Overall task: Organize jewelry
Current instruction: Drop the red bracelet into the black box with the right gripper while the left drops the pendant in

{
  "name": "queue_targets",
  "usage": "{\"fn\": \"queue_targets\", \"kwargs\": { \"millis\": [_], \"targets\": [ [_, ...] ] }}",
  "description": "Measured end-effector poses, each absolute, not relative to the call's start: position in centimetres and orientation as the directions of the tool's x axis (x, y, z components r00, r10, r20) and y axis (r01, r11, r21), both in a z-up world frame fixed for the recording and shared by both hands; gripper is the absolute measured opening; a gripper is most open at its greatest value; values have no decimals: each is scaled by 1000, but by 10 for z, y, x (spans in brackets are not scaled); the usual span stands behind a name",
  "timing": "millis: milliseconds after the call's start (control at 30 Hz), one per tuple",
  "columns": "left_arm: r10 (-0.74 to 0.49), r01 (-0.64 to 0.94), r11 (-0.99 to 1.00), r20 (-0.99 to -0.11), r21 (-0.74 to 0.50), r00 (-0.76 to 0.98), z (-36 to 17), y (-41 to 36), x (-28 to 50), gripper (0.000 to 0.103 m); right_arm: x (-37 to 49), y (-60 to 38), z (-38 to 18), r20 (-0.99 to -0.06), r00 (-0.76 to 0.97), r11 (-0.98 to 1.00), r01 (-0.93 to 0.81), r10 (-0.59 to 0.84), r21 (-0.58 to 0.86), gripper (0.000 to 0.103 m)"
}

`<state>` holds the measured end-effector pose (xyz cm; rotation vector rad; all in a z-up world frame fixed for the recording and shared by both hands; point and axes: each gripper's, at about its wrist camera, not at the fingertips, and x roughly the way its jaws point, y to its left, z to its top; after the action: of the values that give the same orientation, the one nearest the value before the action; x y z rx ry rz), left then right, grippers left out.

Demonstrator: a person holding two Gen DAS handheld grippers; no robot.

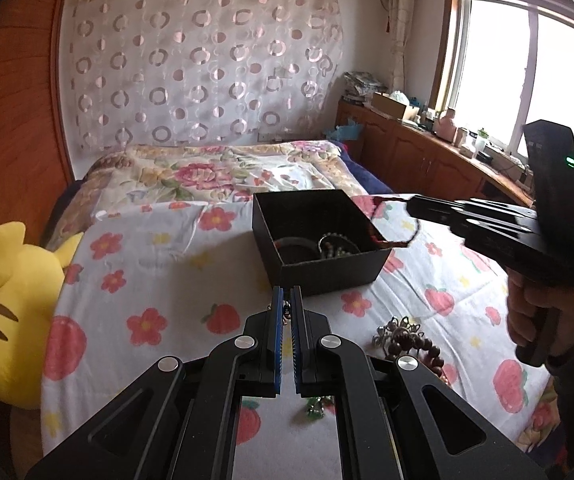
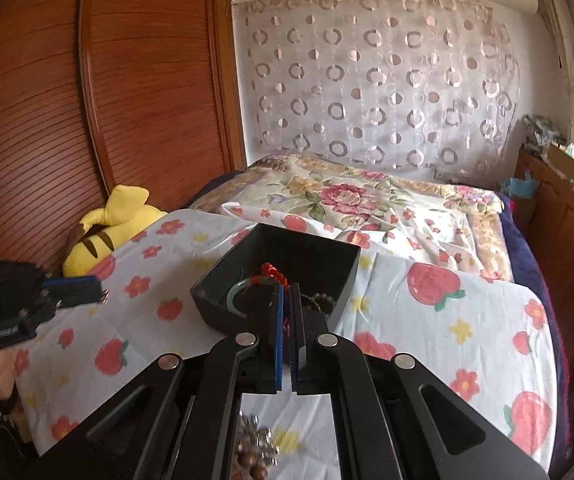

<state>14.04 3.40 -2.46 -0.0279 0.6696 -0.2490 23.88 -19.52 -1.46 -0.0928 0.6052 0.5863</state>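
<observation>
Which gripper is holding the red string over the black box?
The right gripper holds the red cord over the black box. The left gripper is lower, before the box.

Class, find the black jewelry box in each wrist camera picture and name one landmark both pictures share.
Left wrist view: the black jewelry box sits on the bed, right of centre, beyond the left gripper.
Right wrist view: the box is at centre, just beyond the right gripper.
Shared landmark: the yellow plush toy.
</observation>
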Motion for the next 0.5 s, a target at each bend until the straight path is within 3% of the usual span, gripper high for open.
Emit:
{"fn": "queue_targets", "kwargs": {
  "millis": [500],
  "targets": [
    [-222,226,971,-617,-72,755,-16,23,164,3,265,-182,-22,-586,647,841,-528,488,117,8]
  ]
}}
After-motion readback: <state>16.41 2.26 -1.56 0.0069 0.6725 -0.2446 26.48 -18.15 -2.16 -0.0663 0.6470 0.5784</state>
